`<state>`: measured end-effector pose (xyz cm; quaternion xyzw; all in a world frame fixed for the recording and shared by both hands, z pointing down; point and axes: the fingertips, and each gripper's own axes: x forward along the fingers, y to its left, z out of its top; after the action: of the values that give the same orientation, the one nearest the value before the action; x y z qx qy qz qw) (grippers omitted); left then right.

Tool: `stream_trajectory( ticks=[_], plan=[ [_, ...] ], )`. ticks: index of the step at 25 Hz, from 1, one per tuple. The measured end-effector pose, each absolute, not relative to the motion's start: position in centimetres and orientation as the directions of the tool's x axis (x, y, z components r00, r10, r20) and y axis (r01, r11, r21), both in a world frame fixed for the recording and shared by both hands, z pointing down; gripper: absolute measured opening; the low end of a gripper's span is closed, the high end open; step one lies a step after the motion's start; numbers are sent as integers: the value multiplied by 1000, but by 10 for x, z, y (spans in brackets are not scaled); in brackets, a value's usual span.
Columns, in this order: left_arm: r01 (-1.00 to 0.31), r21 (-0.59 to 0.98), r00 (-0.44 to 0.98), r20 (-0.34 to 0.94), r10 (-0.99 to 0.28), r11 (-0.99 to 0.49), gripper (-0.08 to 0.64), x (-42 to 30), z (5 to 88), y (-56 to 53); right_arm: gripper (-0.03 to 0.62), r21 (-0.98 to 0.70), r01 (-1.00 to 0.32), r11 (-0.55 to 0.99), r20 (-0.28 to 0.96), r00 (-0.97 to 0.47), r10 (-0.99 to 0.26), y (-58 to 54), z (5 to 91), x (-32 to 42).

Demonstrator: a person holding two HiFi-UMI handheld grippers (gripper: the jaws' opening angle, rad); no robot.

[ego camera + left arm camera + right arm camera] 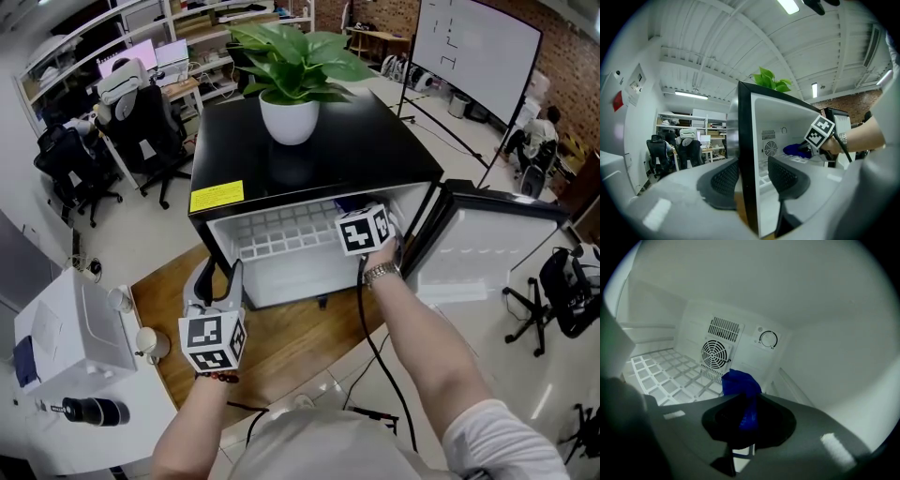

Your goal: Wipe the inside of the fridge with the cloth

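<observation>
Fingers (774, 422) of your right gripper (746, 405) are clamped on the blue cloth (739, 382) bunched just ahead of them inside the fridge (825, 362), so press it flat and sweep evenly, while the jaws of your left gripper (753, 173) stand apart astride its side wall (745, 136).

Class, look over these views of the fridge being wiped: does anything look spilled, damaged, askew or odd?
Nothing spilled or damaged. One oddity: the left gripper straddles the fridge's side wall with open jaws, gripping nothing. The right gripper holds the blue cloth inside.
</observation>
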<state>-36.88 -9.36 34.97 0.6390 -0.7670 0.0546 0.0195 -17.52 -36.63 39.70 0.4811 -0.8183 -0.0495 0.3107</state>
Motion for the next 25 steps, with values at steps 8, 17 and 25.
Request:
stream_trajectory(
  ticks=[8,17,25],
  plan=[
    [-984,-55,-174,94,-980,169,195,-368,349,-93,66,351,-789,504,417,-350,-839,-361,386,-167],
    [-985,-50,-167,87,-982,164,195,-368,349,-94,64,305,-679,667,327,-584,-743,-290,357,-237],
    [-986,-64,-159,94,-983,154,195,-368,353,-91,64,299,-507,808,333,-738,-587,-200,361,-315]
  ],
)
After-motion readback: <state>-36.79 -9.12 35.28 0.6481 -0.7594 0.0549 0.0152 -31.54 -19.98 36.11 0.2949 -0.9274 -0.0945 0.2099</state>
